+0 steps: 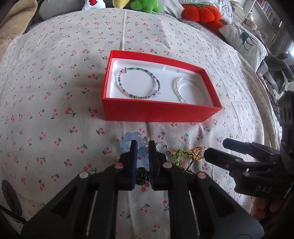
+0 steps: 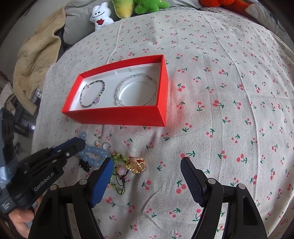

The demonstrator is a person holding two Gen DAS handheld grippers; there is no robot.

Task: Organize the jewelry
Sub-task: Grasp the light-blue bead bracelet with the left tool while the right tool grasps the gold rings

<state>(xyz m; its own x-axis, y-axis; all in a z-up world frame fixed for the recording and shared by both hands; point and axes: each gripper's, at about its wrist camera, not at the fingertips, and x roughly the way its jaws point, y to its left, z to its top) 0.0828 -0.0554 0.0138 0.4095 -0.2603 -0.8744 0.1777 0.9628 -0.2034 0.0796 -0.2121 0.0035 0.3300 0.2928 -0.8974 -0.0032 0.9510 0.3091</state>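
A red box (image 1: pixel 158 111) (image 2: pixel 117 115) with a white liner holds a green-purple beaded bracelet (image 1: pixel 140 83) (image 2: pixel 92 93) and a clear beaded bracelet (image 1: pixel 185 90) (image 2: pixel 136 90). In front of it, loose jewelry lies on the cloth: a pale blue bead bracelet (image 1: pixel 136 137) (image 2: pixel 93 152), a small ring (image 1: pixel 161 146) (image 2: pixel 107 146), a green bead cord (image 1: pixel 181 156) (image 2: pixel 119 160) and gold rings (image 1: pixel 197 153) (image 2: pixel 136 165). My left gripper (image 1: pixel 143 147) (image 2: pixel 77 145) is nearly shut around the blue bracelet's beads. My right gripper (image 2: pixel 147 163) (image 1: pixel 215 149) is open and empty above the gold rings.
The cherry-print cloth (image 2: pixel 220 110) covers a bed. Plush toys (image 2: pixel 102 14) and pillows (image 1: pixel 244 38) lie along the far edge. A beige blanket (image 2: pixel 35 60) hangs at the left. A black hair tie (image 2: pixel 84 165) lies by the blue bracelet.
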